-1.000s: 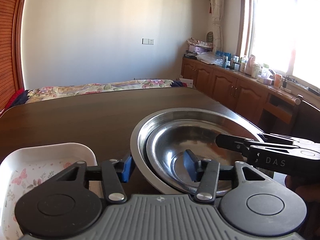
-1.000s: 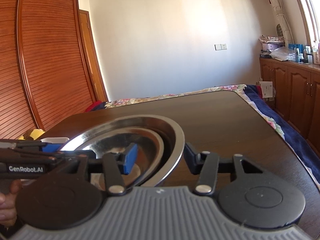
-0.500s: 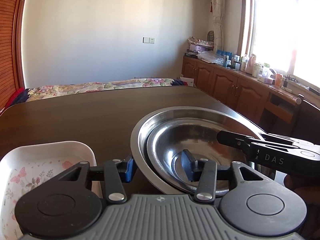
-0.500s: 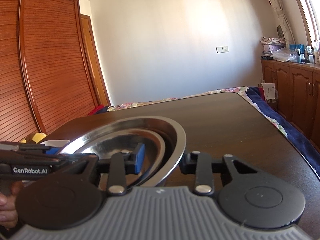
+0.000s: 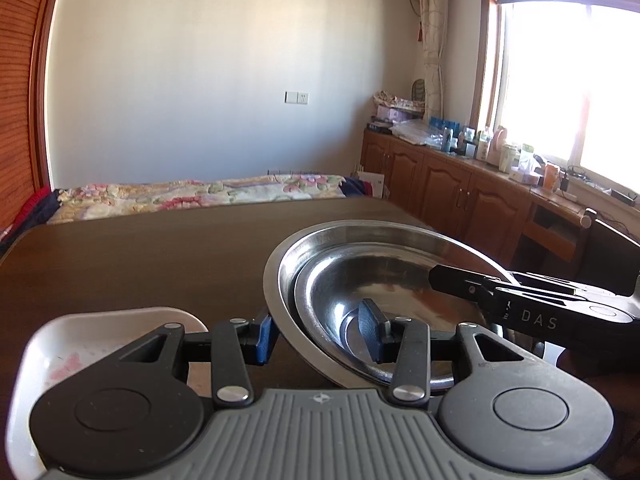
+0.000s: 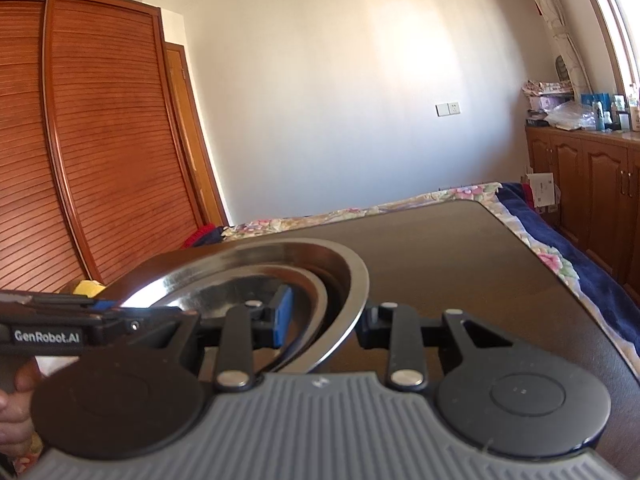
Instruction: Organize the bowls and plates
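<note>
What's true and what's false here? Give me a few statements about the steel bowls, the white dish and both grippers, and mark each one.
1. A smaller steel bowl sits nested inside a larger steel bowl. True.
2. The bowls rest on a glass table. False: the table is dark wood.
3. The left gripper has one finger on each side of the larger bowl's rim. True.
4. The white dish is stacked inside the bowls. False: it lies beside them on the table.
5. The right gripper is far from the bowls. False: it straddles the rim too.
</note>
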Demonstrator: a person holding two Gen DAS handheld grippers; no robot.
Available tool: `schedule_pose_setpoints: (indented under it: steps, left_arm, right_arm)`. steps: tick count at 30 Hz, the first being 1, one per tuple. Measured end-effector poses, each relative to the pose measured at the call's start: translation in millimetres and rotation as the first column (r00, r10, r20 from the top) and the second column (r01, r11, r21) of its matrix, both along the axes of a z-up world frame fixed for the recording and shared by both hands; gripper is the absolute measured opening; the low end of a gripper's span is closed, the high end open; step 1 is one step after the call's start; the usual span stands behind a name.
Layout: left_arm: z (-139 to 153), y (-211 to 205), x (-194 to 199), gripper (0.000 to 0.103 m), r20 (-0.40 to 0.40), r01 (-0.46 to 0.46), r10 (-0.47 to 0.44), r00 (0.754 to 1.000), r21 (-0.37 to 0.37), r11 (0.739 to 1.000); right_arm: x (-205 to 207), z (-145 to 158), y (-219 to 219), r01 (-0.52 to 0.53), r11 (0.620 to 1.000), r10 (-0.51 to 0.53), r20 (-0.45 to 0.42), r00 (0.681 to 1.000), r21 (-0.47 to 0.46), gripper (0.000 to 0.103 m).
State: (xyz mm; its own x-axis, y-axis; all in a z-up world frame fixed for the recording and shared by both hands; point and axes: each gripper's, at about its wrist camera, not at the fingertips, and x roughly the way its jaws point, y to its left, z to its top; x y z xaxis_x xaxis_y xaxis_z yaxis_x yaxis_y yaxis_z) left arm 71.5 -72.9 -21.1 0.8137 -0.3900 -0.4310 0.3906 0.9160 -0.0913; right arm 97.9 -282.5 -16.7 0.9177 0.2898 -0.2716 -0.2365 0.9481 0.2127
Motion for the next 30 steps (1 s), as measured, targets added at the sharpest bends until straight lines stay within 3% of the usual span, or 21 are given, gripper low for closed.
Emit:
schedule_pose_setpoints:
  steps: [9,30]
  left_arm:
    - [16,21,-9,0.045,0.034,-0.022,0.022,0.999,-0.004,1.000]
    - [14,101,-4,0.045,0.008,-0.151,0.151,0.988,0.020,0.988]
  right_arm:
    - [3,19,15,-0.043,0.999,0.043,0.011,0.999,-0.013,0.034]
    - [24,21,89,-0.214,0.976,0.214,-0.019,0.977,-0.045,0.034]
